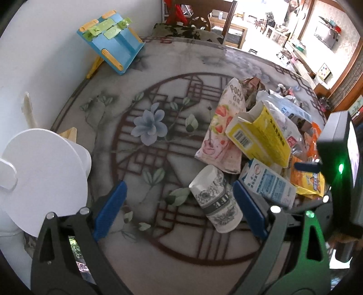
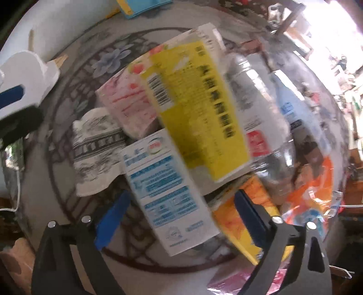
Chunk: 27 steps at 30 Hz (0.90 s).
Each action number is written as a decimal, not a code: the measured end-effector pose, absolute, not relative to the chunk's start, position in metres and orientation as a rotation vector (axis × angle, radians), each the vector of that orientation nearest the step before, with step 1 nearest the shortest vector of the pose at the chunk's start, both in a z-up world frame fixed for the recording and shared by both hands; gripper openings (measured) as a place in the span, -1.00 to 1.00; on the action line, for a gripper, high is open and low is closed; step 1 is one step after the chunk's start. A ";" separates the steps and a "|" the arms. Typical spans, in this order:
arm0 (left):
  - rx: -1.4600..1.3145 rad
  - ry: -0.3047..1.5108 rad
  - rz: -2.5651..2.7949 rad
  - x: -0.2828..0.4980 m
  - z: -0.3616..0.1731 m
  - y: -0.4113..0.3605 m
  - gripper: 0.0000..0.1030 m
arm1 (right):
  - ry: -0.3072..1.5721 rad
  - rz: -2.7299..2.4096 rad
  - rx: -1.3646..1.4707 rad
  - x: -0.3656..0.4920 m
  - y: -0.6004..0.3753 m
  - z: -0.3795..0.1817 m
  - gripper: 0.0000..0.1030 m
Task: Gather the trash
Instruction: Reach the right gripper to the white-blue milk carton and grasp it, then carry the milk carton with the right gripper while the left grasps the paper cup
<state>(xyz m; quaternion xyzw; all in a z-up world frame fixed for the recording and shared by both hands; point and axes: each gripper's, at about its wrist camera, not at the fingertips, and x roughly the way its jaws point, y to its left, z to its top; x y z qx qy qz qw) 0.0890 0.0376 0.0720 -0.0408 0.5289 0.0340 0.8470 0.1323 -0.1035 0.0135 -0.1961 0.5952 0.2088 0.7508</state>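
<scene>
A pile of trash lies on the patterned table. In the left wrist view I see a printed paper cup [image 1: 215,200] on its side, a white-and-blue carton [image 1: 268,183], a yellow box [image 1: 261,133], a pink Pocky bag [image 1: 221,127] and an orange wrapper [image 1: 306,179]. My left gripper [image 1: 179,205] is open, its right finger beside the cup. In the right wrist view, my right gripper [image 2: 181,217] is open around the white-and-blue carton [image 2: 168,195]. The yellow box [image 2: 199,109], paper cup [image 2: 97,154], a clear plastic bottle [image 2: 272,127] and orange wrapper [image 2: 240,224] lie around it.
A blue and yellow stand [image 1: 111,38] leans at the table's far left by the white wall. A white round-lidded bin [image 1: 43,179] stands at the left edge. The right gripper's body [image 1: 340,168] shows at the right. A chair [image 1: 204,20] stands beyond the table.
</scene>
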 end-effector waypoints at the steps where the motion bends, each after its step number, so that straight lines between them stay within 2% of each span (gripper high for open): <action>1: -0.090 1.117 0.079 0.088 0.072 0.039 0.80 | 1.317 0.462 -0.421 0.135 -0.104 0.011 0.72; 4: -0.112 1.132 0.095 0.087 0.069 0.044 0.80 | 1.300 0.496 -0.503 0.124 -0.099 0.012 0.57; 6: -0.128 1.142 0.100 0.087 0.066 0.047 0.80 | 1.311 0.547 -0.490 0.117 -0.098 0.014 0.16; 8: -0.127 1.147 0.097 0.087 0.064 0.046 0.80 | 1.353 0.565 -0.446 0.113 -0.100 0.009 0.11; 11: -0.121 1.155 0.087 0.087 0.061 0.043 0.80 | 1.335 0.547 -0.441 0.107 -0.102 0.002 0.20; 14: -0.123 1.170 0.086 0.088 0.055 0.041 0.80 | 1.354 0.559 -0.388 0.106 -0.103 0.005 0.10; 19: -0.152 1.212 0.052 0.086 0.039 0.036 0.48 | 1.293 0.532 -0.236 0.087 -0.135 0.045 0.07; 24: -0.205 1.269 -0.020 0.092 0.014 0.022 0.36 | 1.242 0.360 -0.044 0.061 -0.189 0.084 0.07; 27: -0.225 1.282 -0.074 0.101 0.000 0.011 0.13 | 1.222 0.246 0.068 0.050 -0.219 0.094 0.07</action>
